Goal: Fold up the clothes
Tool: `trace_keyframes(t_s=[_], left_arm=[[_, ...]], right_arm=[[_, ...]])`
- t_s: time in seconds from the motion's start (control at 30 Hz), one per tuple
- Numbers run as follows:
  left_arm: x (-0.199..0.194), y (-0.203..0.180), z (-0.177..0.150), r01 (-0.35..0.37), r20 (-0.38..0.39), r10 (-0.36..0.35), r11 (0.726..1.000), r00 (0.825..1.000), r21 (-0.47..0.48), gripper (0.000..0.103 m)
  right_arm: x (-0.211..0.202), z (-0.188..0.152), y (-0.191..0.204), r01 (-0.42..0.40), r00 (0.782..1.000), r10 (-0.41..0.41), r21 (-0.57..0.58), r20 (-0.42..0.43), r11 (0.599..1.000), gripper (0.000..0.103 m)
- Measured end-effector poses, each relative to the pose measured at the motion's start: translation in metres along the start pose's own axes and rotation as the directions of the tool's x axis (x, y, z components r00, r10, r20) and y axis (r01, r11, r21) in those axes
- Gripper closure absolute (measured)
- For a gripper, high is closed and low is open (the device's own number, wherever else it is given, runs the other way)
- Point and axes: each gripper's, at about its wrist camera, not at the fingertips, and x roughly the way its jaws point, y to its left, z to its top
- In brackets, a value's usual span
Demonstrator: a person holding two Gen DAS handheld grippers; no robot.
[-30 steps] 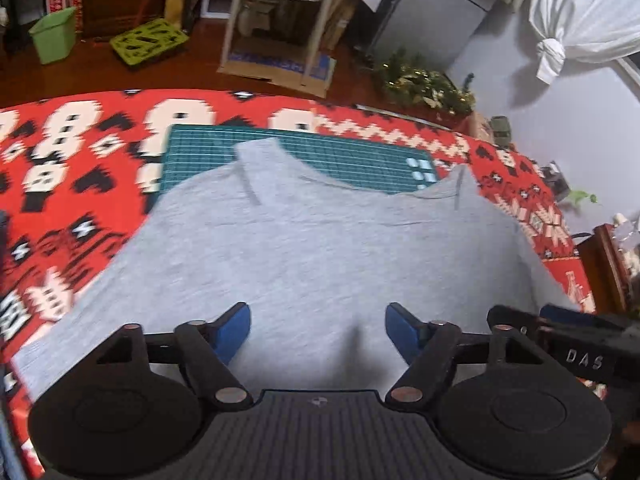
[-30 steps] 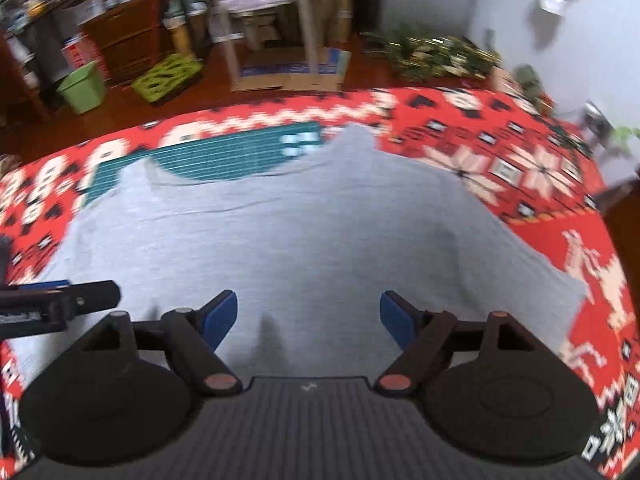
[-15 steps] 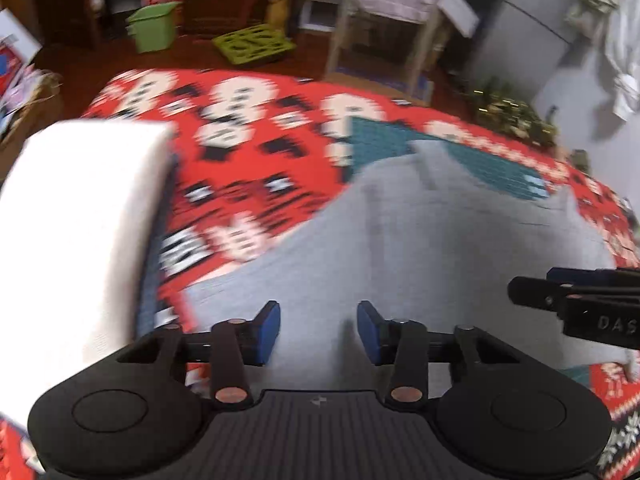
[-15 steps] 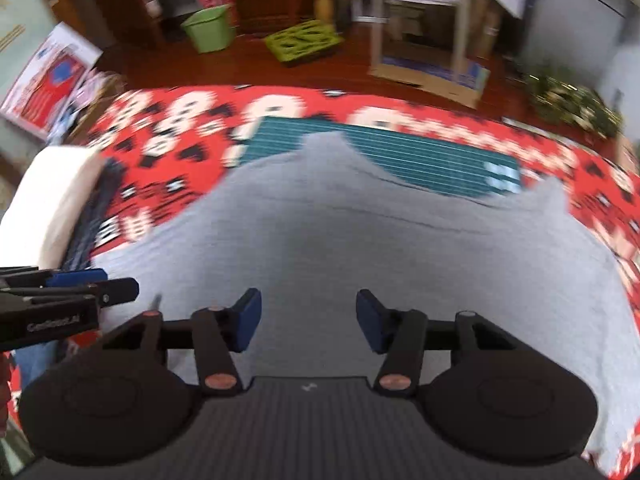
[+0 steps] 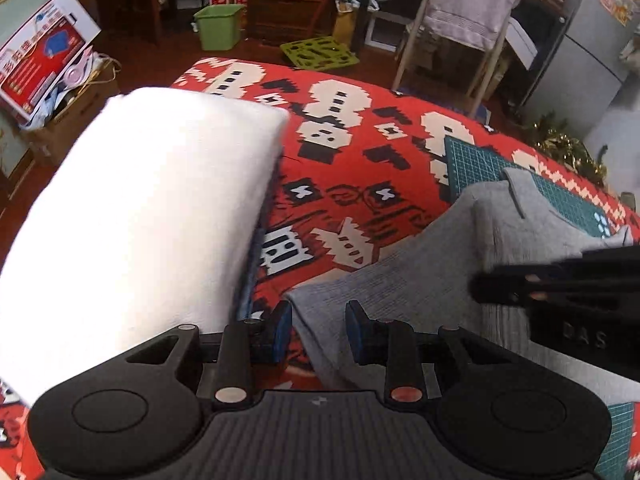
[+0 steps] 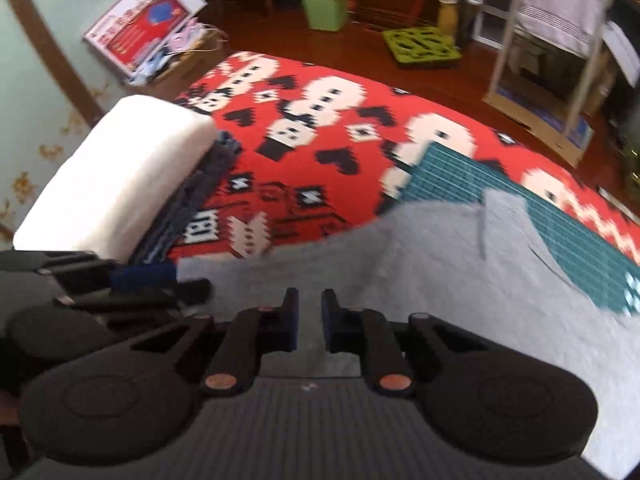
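Both grippers have swung left to the shirt's [image 5: 420, 292] corner, jaws narrower than a second ago. Left gripper [image 5: 319, 332] is half open straddling the edge; right gripper [image 6: 310, 316] is nearly closed over the shirt, gripping nothing. Shirt's flat on the red blanket [image 5: 360, 152], white pillow [image 5: 140, 220] just beside.

One grey shirt [image 5: 420, 292], one white pillow [image 5: 140, 216], two grippers.
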Motion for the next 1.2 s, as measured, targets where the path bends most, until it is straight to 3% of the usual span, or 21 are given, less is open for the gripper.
trace_keyframes(t_s=[0.27, 0.47, 0.87, 1.0, 1.2], left_arm=[[0.007, -0.007, 0.001, -0.09, 0.017, 0.091, 0.995, 0.996, -0.03, 0.075], [0.004, -0.001, 0.0, -0.145, 0.035, 0.148, 0.988, 0.988, -0.059, 0.101], [-0.002, 0.005, -0.001, -0.136, 0.048, 0.14, 0.988, 0.989, -0.077, 0.101], [-0.009, 0.007, -0.002, -0.135, 0.056, 0.14, 0.988, 0.989, -0.078, 0.097], [-0.031, 0.012, -0.008, -0.109, 0.044, 0.113, 0.99, 0.993, -0.087, 0.083]], right_arm=[[0.016, 0.017, 0.003, -0.072, 0.997, 0.07, -0.098, -0.019, 0.993, 0.094], [0.037, 0.025, 0.012, -0.127, 0.991, 0.118, -0.15, -0.069, 0.981, 0.102], [0.046, 0.034, 0.01, -0.132, 0.99, 0.126, -0.094, -0.064, 0.987, 0.101], [0.029, 0.026, 0.002, -0.134, 0.99, 0.131, -0.048, -0.051, 0.99, 0.097], [0.001, -0.003, 0.005, -0.12, 0.991, 0.117, -0.035, -0.069, 0.992, 0.095]])
